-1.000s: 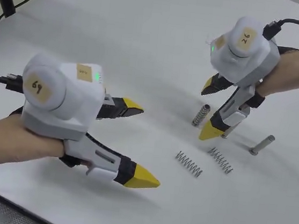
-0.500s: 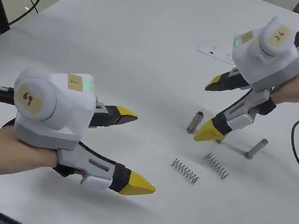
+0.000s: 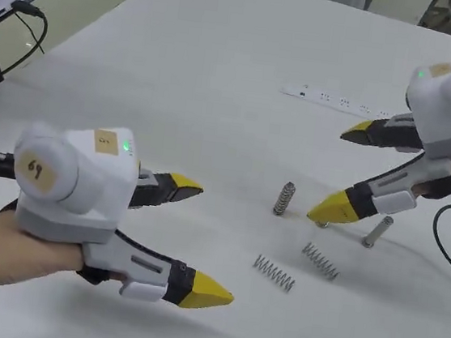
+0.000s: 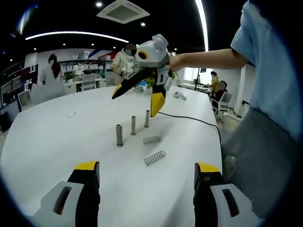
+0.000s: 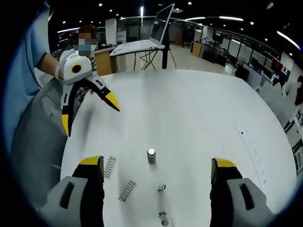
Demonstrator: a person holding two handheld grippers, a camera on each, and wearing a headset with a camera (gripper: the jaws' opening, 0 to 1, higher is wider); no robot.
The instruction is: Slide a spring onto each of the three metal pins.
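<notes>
head view: white tabletop (image 3: 179, 74). the sprung pin (image 3: 285, 199) stands upright, a dark coil wrapped round a grey metal post. a loose spring (image 3: 273, 272) lies flat just in front of the sprung pin, and a second loose spring (image 3: 320, 261) lies a bit to its right, both thin steel coils on their sides. a bare pin (image 3: 377, 230), a plain shiny cylinder, stands right of the sprung pin. the right gripper (image 3: 339, 172) hangs just right of the sprung pin with its jaws wide apart and nothing in them, the lower yellow tip close to the tabletop. the left gripper (image 3: 197, 239) is well to the left of the sprung pin, jaws also spread and empty. a power strip (image 3: 331, 100) lies well behind the sprung pin.

left gripper view: own jaws apart at the bottom. the sprung pin (image 4: 119, 135) is on the left of a row, with a second bare pin (image 4: 133, 125) next to it.

right gripper view: own jaws apart. three posts in a line ahead, can't tell from here which one wears the spring.
</notes>
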